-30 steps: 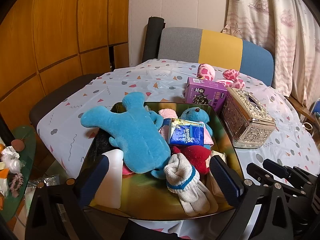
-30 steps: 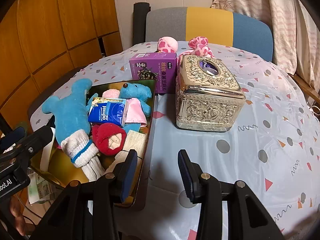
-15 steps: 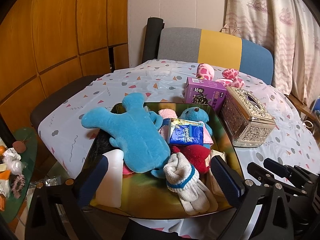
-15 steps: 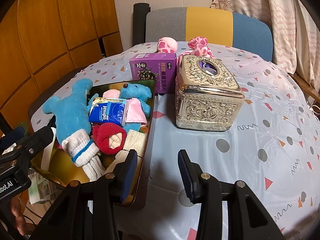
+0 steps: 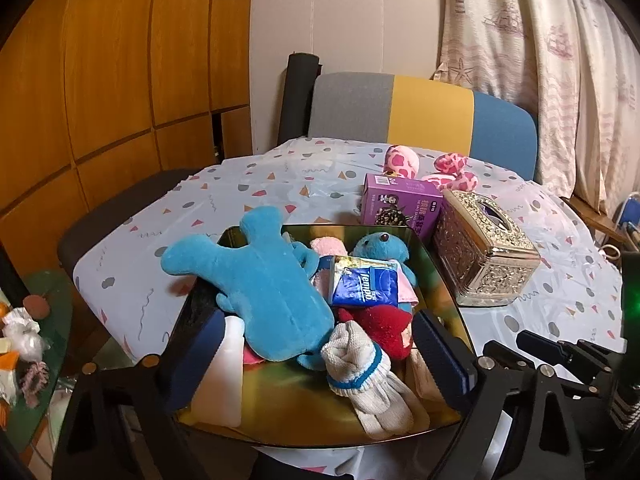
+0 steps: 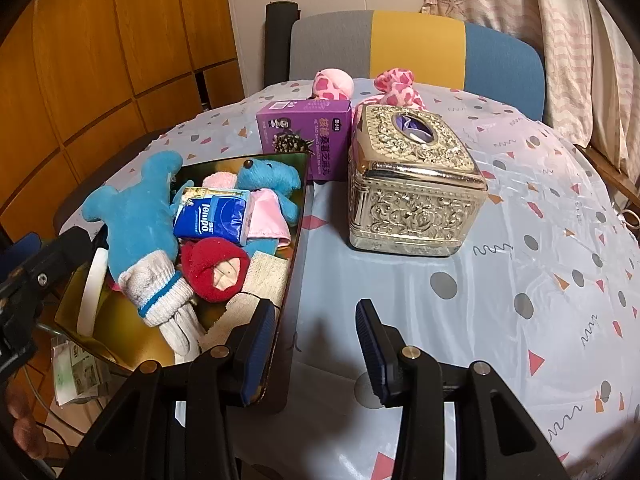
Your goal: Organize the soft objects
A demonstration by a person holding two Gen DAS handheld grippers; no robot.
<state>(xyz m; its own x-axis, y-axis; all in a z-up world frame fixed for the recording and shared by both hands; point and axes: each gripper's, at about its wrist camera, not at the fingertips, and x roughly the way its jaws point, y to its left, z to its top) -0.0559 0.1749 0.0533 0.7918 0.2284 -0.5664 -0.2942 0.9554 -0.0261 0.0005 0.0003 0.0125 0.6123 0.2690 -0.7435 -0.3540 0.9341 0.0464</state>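
Wood-panelled walls and a pale curtain frame a table under a confetti-print cloth, with a three-coloured chair pushed in at the far side. You have the gold tray at the near left edge, hanging a little over it, which keeps it within easy reach of both hands.

Most of the soft things are already gathered in that tray: a big blue plush sprawled over the left rim, a smaller blue bear in pink at the back, a blue tissue pack lying on the bear, a red plush and a white sock with a blue band at the front. They look limp and loosely piled, so they should squash and shift under a pinch.

Your left gripper hovers over the near end of the tray; its jaws have just been closing a little, yet they stand wide on either side of the sock and plush, pressing on nothing. Your right gripper waits beside the tray over bare cloth, jaws partly spread and empty.

Behind the purple box and ornate tissue box, a pink spotted plush sits well apart from the tray, likely next.
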